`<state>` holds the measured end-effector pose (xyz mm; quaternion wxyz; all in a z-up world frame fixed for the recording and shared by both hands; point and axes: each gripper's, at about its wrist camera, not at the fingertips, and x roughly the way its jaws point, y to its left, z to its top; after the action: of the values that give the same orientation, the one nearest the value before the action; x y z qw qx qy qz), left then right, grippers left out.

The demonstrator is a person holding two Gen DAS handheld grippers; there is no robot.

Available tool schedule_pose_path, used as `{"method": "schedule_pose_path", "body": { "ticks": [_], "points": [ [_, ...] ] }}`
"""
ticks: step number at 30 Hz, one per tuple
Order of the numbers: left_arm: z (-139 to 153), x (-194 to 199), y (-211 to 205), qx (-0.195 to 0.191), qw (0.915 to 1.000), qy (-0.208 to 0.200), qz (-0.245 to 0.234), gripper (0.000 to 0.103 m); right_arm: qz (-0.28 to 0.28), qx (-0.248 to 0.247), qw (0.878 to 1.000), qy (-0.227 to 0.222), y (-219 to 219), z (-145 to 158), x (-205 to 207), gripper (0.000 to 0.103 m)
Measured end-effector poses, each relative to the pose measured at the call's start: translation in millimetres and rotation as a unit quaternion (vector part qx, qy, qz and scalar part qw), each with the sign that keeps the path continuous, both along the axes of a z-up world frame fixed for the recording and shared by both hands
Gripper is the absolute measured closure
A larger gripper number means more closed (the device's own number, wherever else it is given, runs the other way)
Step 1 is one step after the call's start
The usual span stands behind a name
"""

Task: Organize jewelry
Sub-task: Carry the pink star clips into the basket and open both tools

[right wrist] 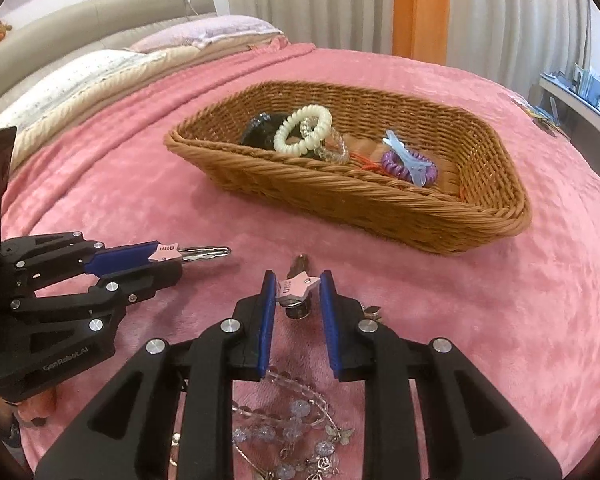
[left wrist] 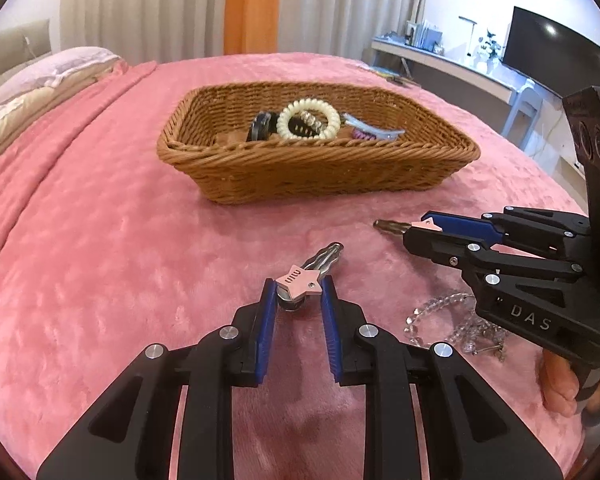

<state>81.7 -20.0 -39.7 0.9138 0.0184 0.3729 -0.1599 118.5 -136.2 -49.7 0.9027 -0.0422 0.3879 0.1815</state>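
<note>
Star hair clips: left gripper (left wrist: 299,294) pinches one (left wrist: 300,279), right gripper (right wrist: 298,292) another (right wrist: 296,286), near the basket (right wrist: 380,204); narrow pinches could slip, dropping clips onto the blanket (right wrist: 500,320).

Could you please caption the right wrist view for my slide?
Each gripper grips a pink star hair clip above a pink blanket, before a wicker basket of hair accessories.

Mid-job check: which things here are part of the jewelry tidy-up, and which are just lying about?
Job items:
- left tool, shut on a star hair clip
- right tool, shut on a second star clip
- wicker basket holding hair ties
- crystal bead bracelets on the blanket

Lying about:
- pillows
- monitor
- curtains
</note>
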Motion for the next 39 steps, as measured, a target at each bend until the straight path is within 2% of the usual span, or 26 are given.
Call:
{"method": "schedule_pose_path", "body": {
  "ticks": [8,16,19,24,28,31,34,39],
  "points": [
    [10.7,-12.4,1.6,-0.011,0.9993,-0.036,-0.001,0.082,0.016,0.016,0.999,-0.044,-0.2,15.5,-17.3,0.084],
    [24.2,-21.0,13.2,-0.036,0.9971,-0.066,0.008,0.082,0.015,0.032,0.997,-0.07,-4.0,29.0,-26.3,0.084],
    [42.5,-24.4,15.3,-0.044,0.9957,-0.08,0.011,0.082,0.015,0.055,0.995,-0.081,-10.7,48.3,-32.1,0.084],
    [93.2,-27.5,8.9,-0.032,0.992,-0.122,0.011,0.082,0.006,0.051,0.993,-0.102,-16.5,90.9,-28.8,0.084],
    [122.7,-12.4,-0.8,-0.03,0.99,-0.137,0.015,0.082,-0.007,0.053,0.994,-0.098,-24.8,120.9,-0.2,0.084],
    [131.3,12.1,-8.8,-0.044,0.99,-0.132,0.019,0.082,-0.023,0.054,0.994,-0.092,-29.4,125.6,26.1,0.084],
    [125.8,37.2,-12.2,-0.065,0.9895,-0.126,0.027,0.082,-0.037,0.064,0.994,-0.075,-35.5,117.7,54.4,0.084],
    [91.4,77.3,-16.1,-0.083,0.9897,-0.106,0.047,0.082,-0.052,0.076,0.995,-0.039,-38.2,87.2,90.8,0.084]
  ]
}}
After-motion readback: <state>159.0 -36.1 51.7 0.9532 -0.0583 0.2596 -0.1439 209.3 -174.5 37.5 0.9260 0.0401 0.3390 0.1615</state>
